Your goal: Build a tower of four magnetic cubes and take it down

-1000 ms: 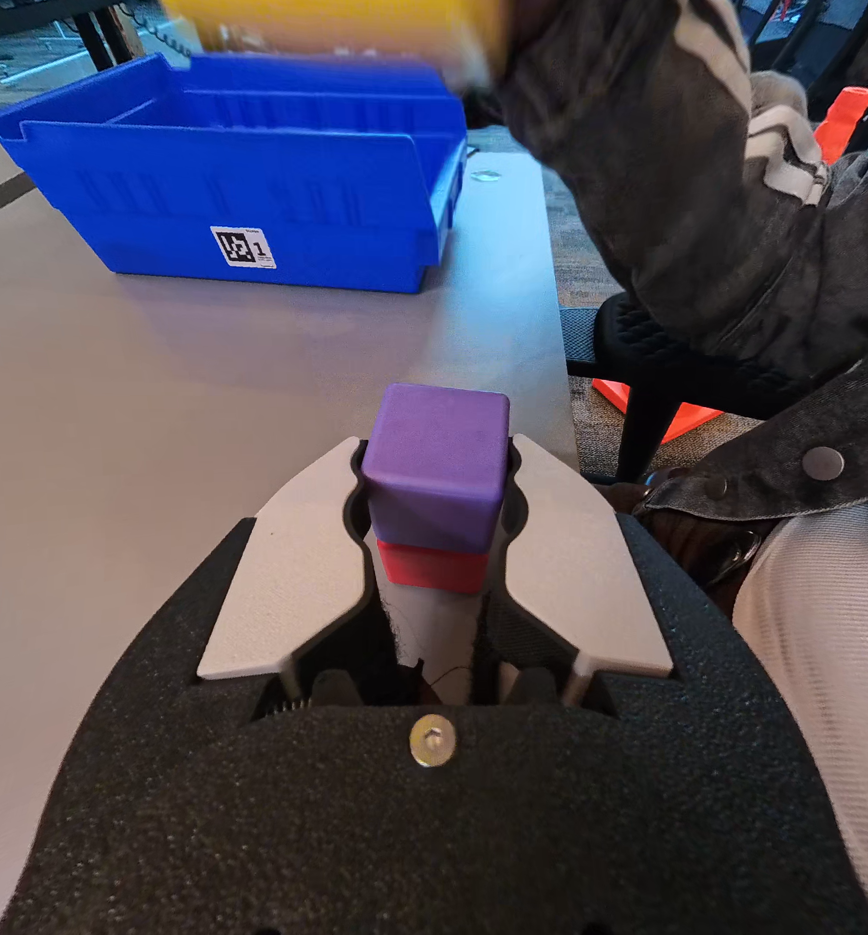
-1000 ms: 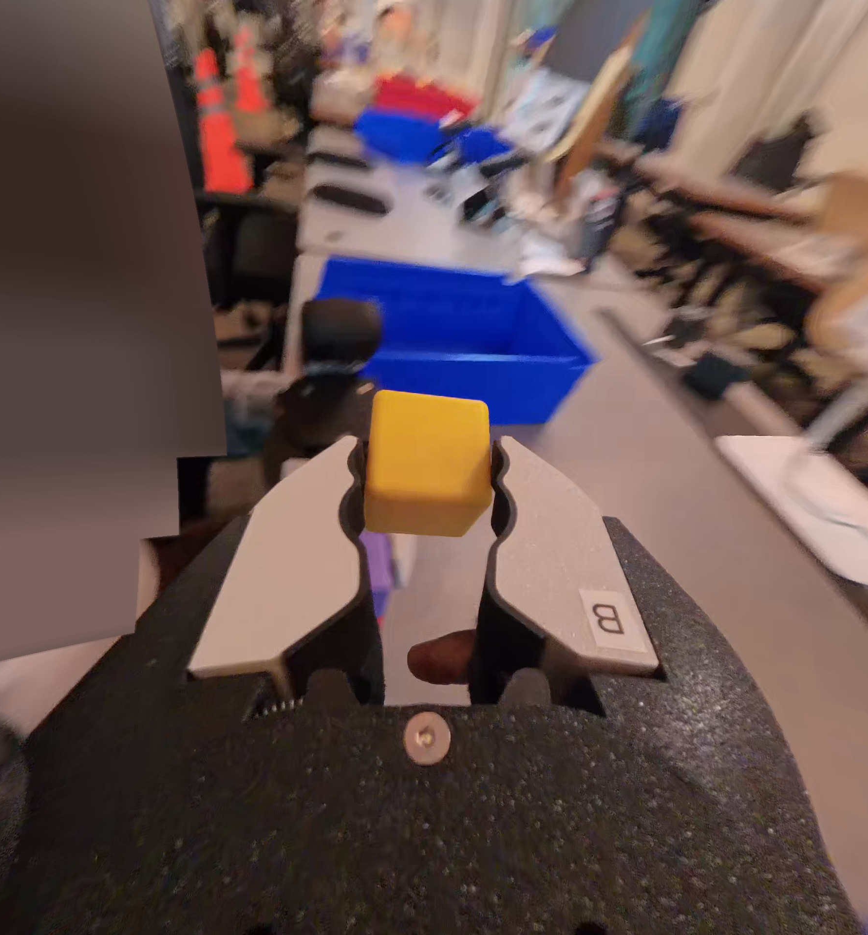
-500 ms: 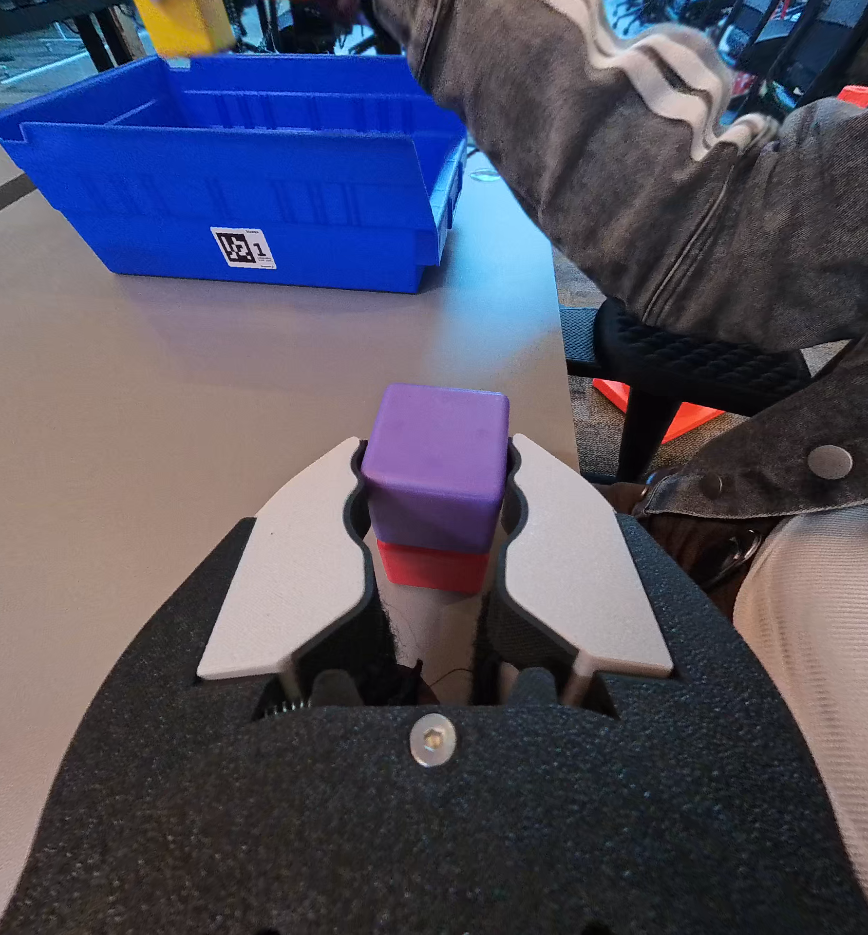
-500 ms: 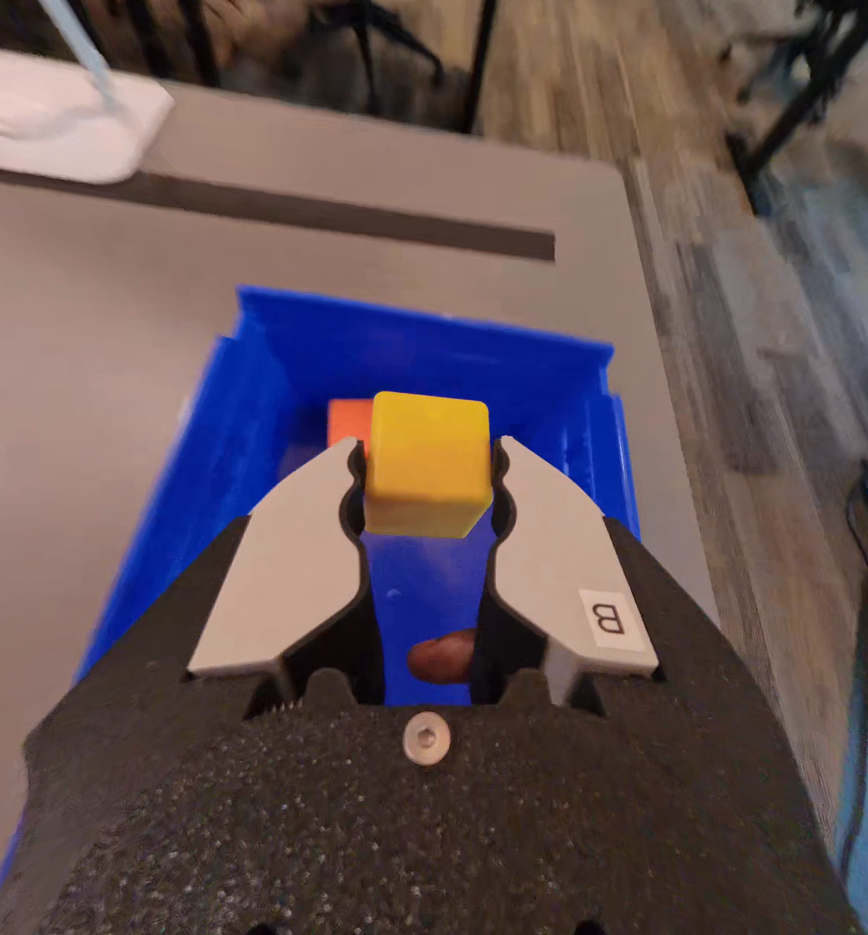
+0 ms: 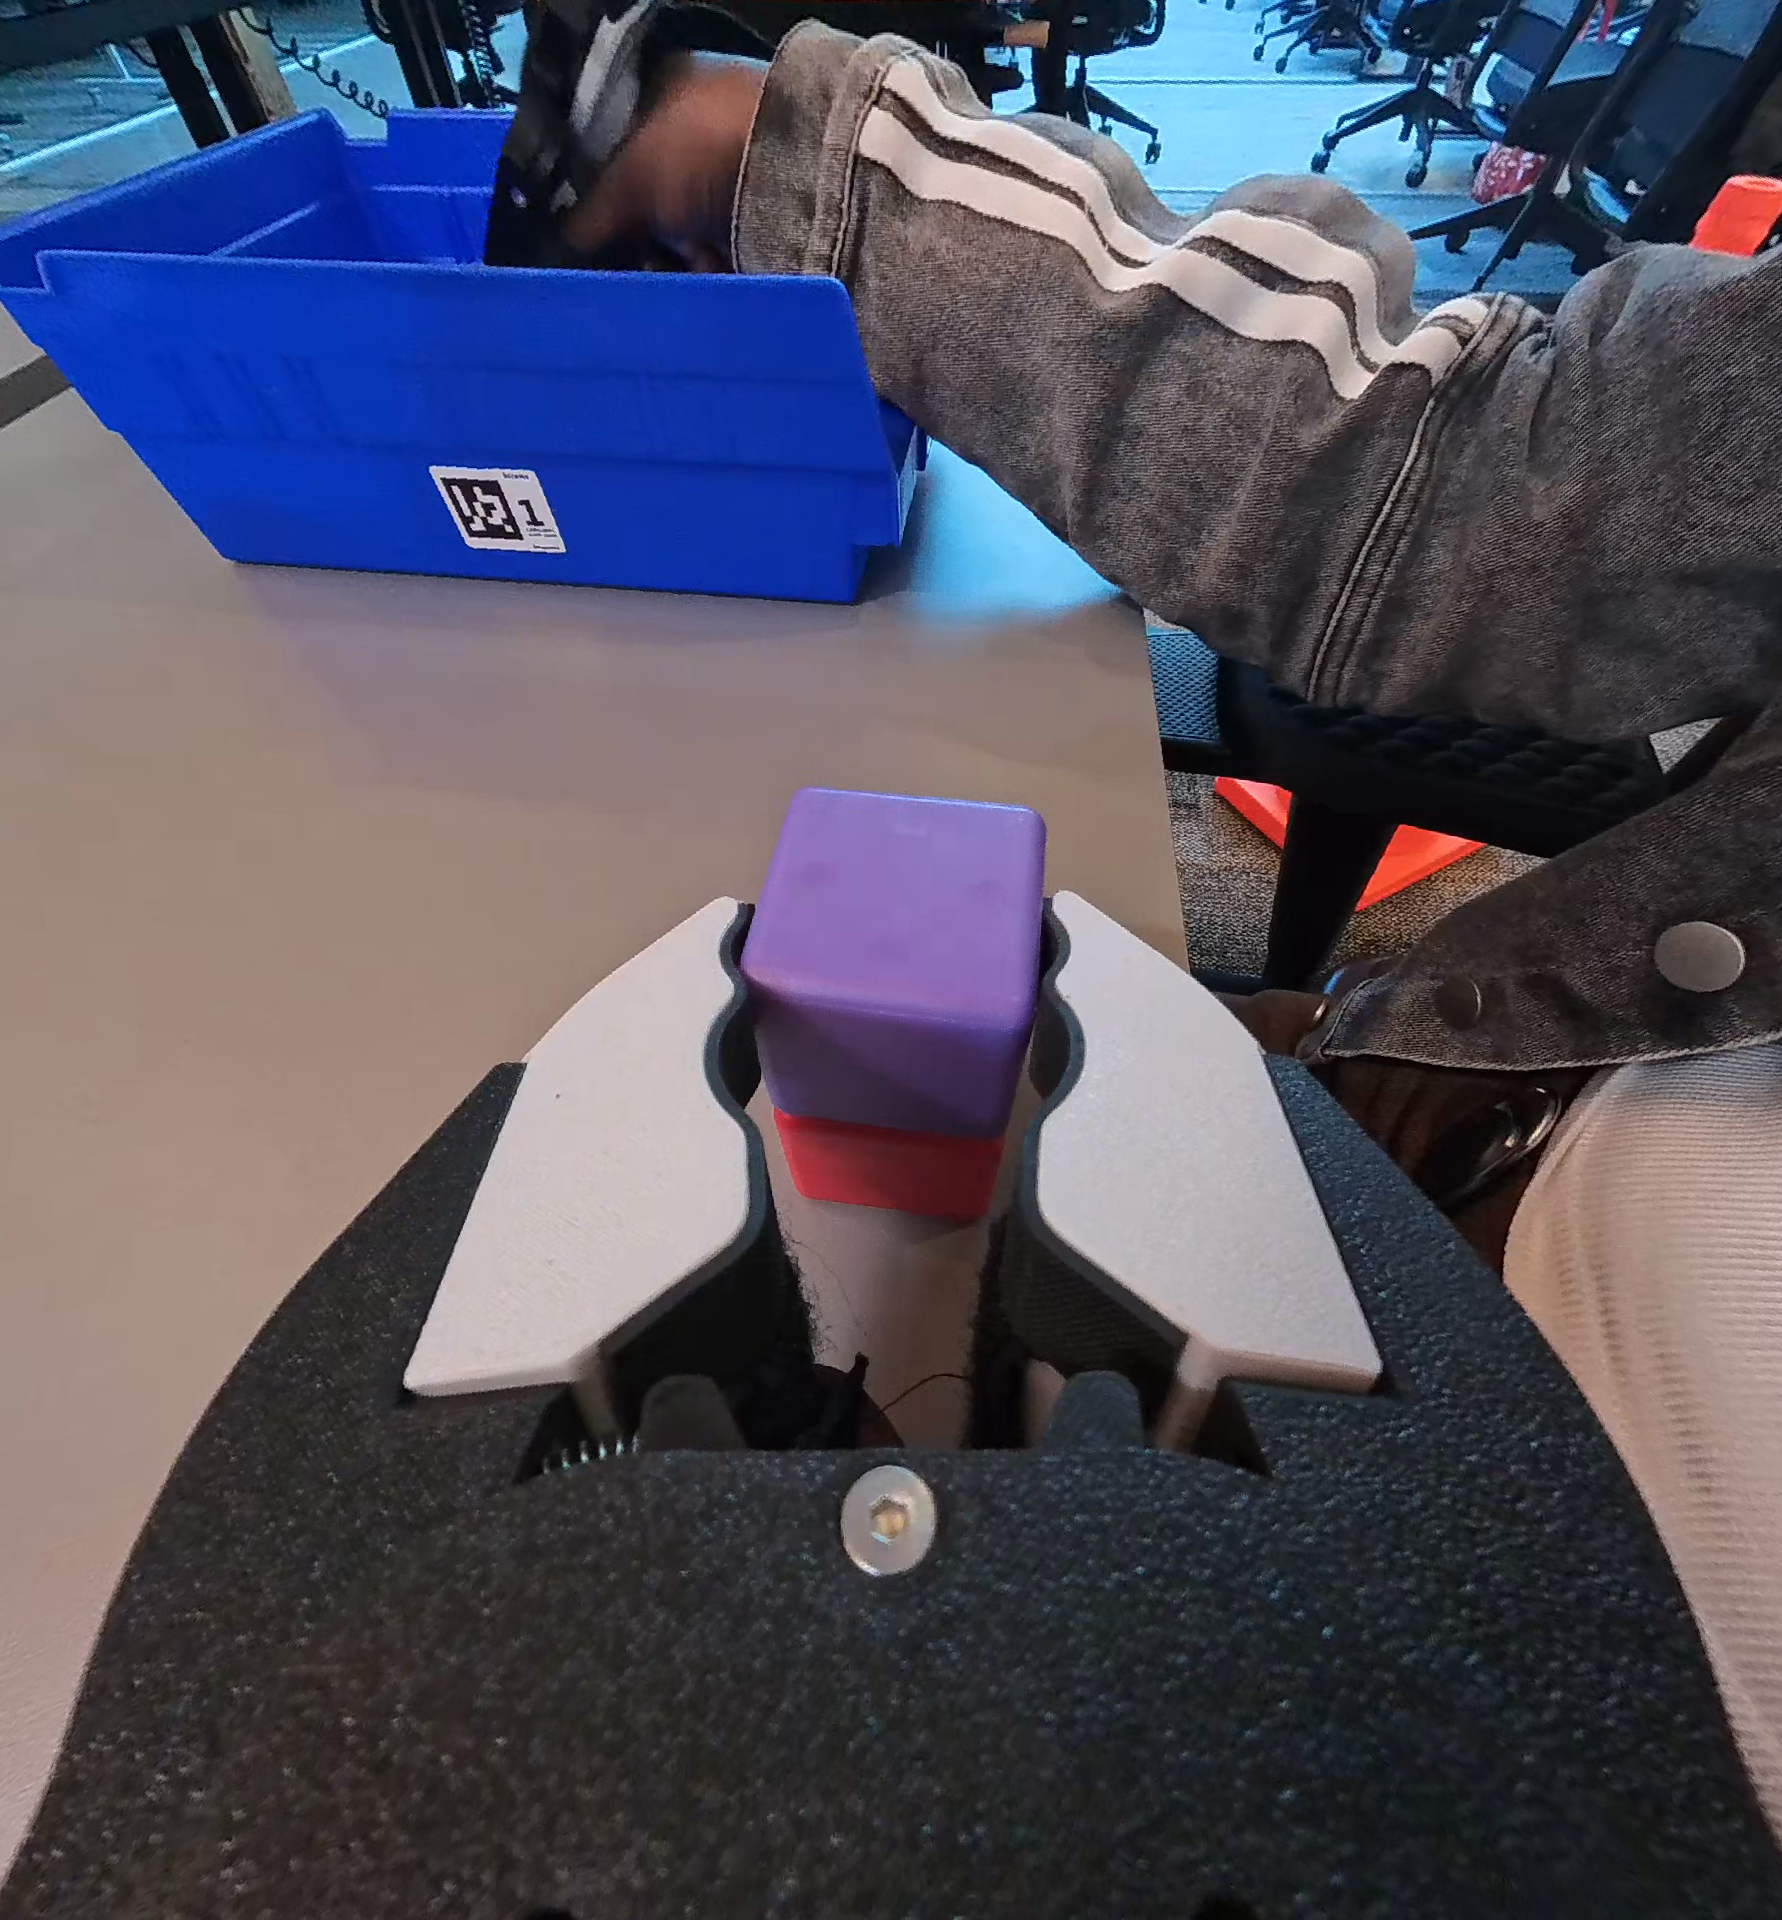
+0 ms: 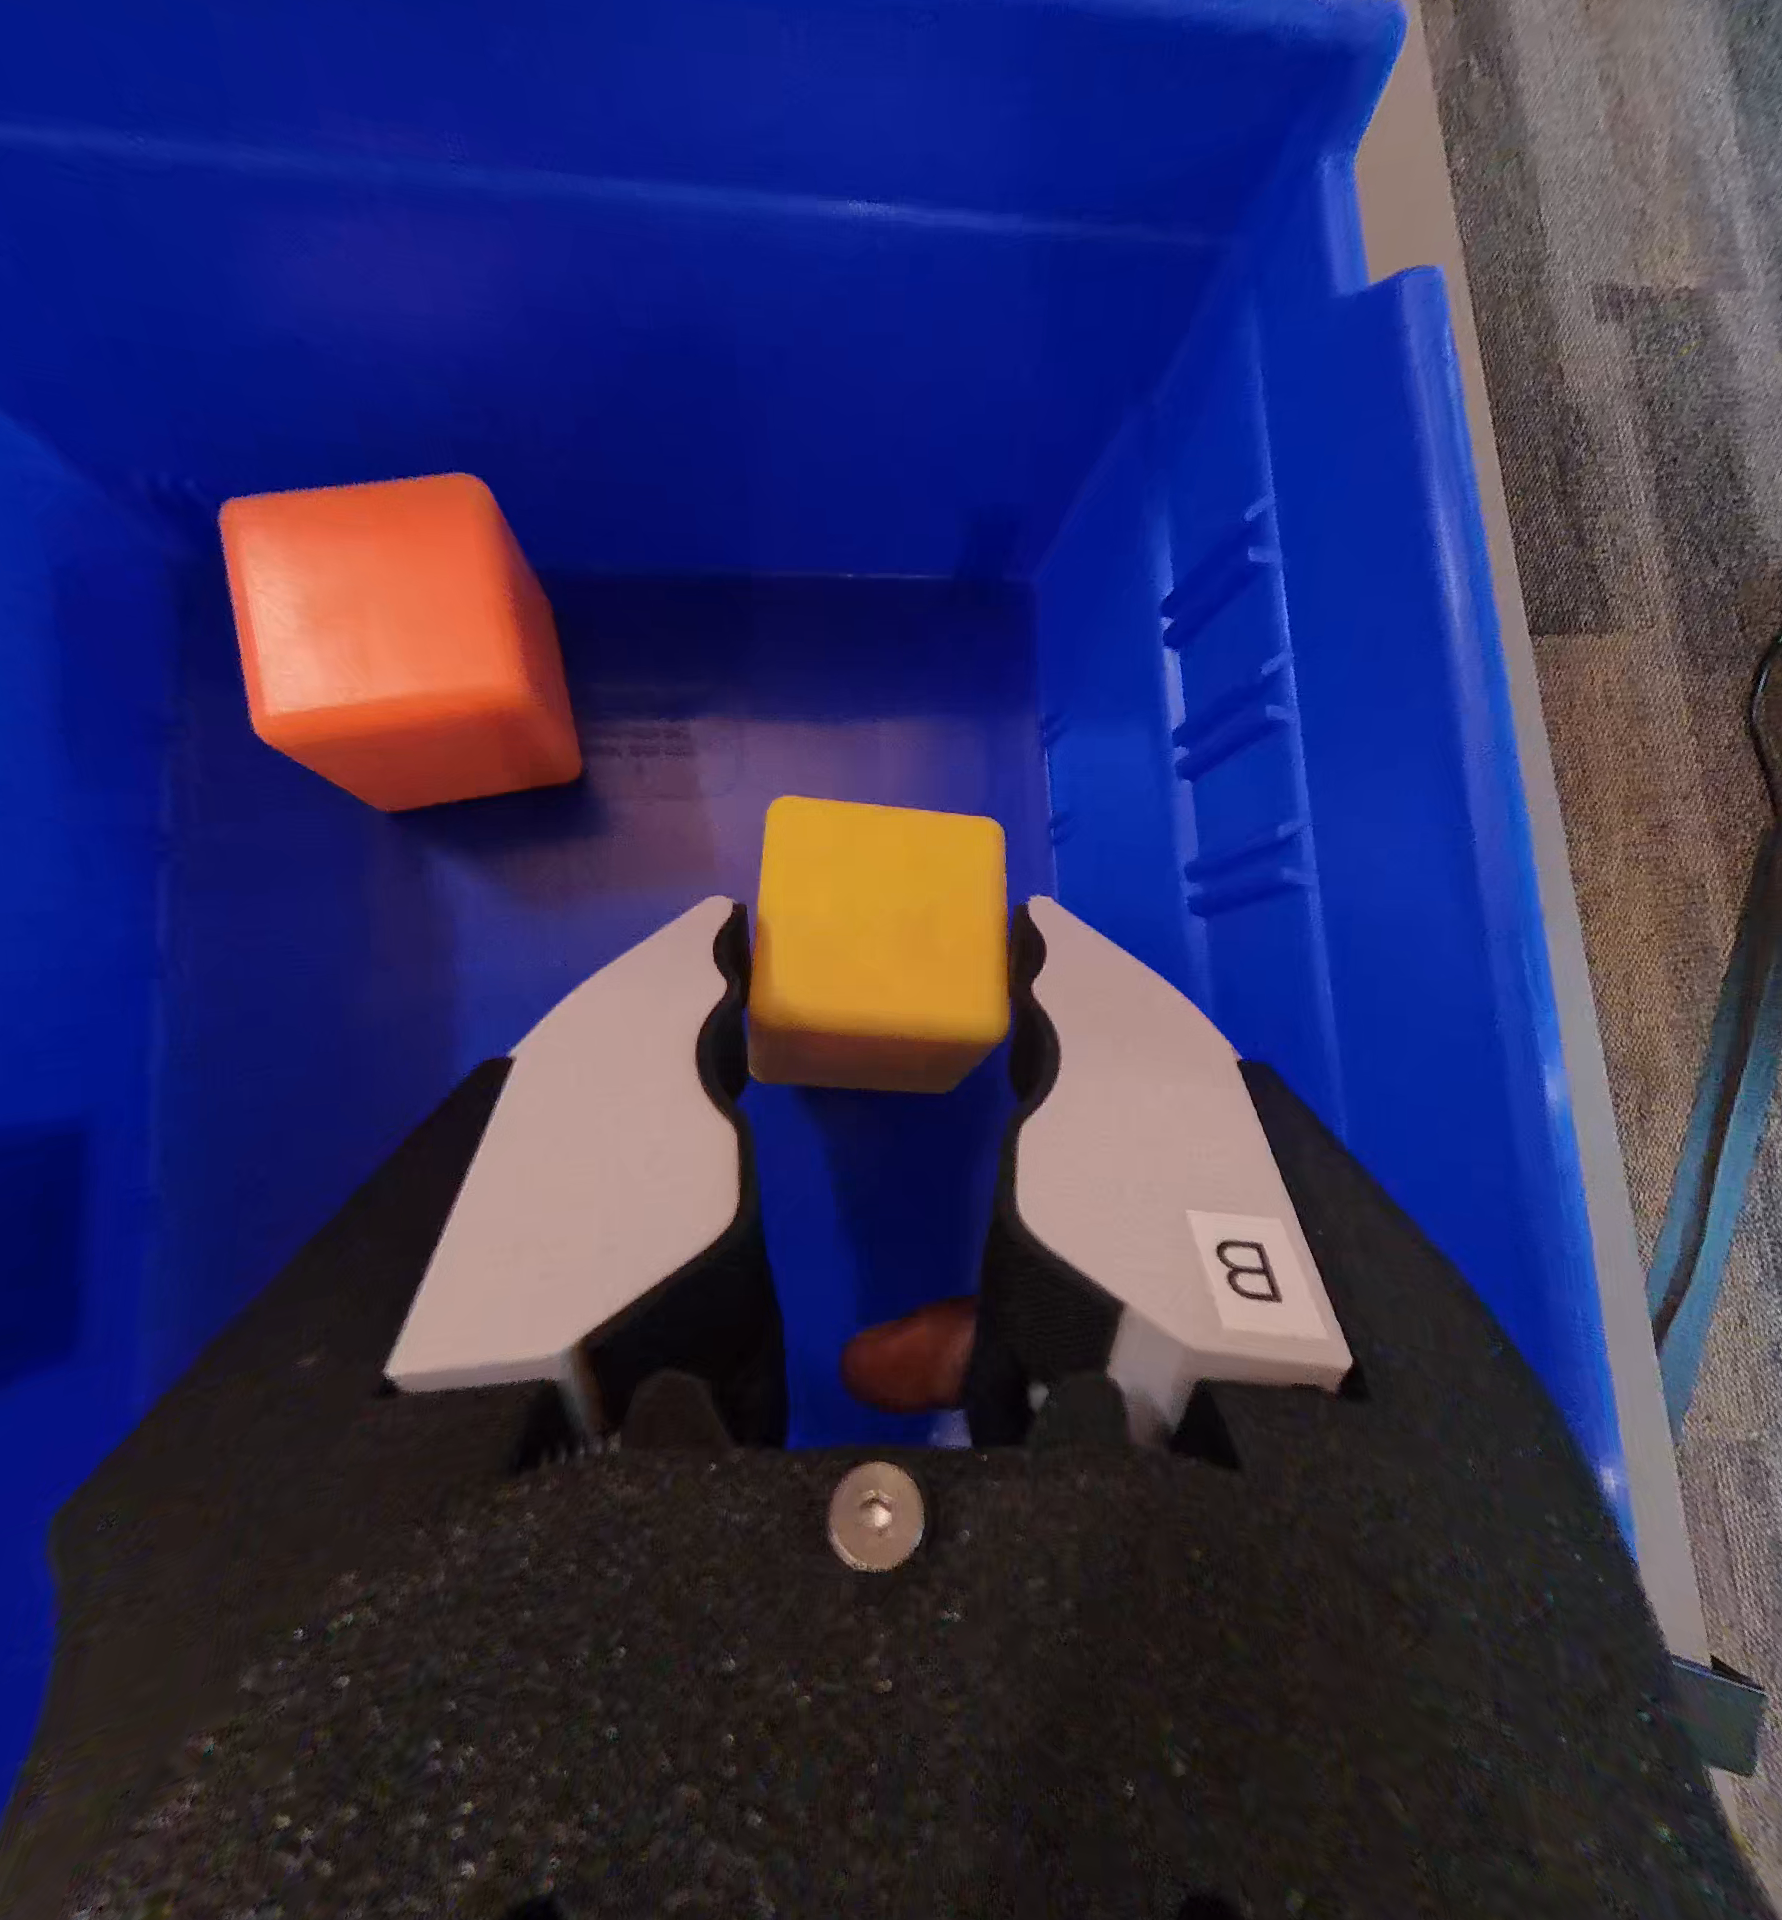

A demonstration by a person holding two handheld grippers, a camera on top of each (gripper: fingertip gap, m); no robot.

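Observation:
My left gripper point(image 5: 892, 916) is shut on a purple cube point(image 5: 892, 956), both pads pressed on its sides. A red cube point(image 5: 882, 1172) sits stuck under the purple one, over the grey table point(image 5: 347, 831) near its right edge. My right gripper point(image 6: 874, 920) is shut on a yellow cube point(image 6: 876, 935) and holds it low inside the blue bin point(image 6: 1126, 727). An orange cube point(image 6: 388, 634) lies on the bin floor to the far left of the yellow one. In the left wrist view the bin point(image 5: 451, 384) stands at the back left, and a person's sleeve point(image 5: 1230, 416) reaches into it.
The bin's right wall point(image 6: 1282, 623) is close to the yellow cube. The table edge and floor point(image 6: 1645, 416) lie right of the bin. A black chair point(image 5: 1438, 748) and an orange cone point(image 5: 1749, 213) stand beyond the table's right edge. Tip to tip, the grippers are about 40 cm apart.
My right gripper carried the yellow cube over the bin and down into it, close to the floor. My left gripper stayed still, holding the purple and red cubes.

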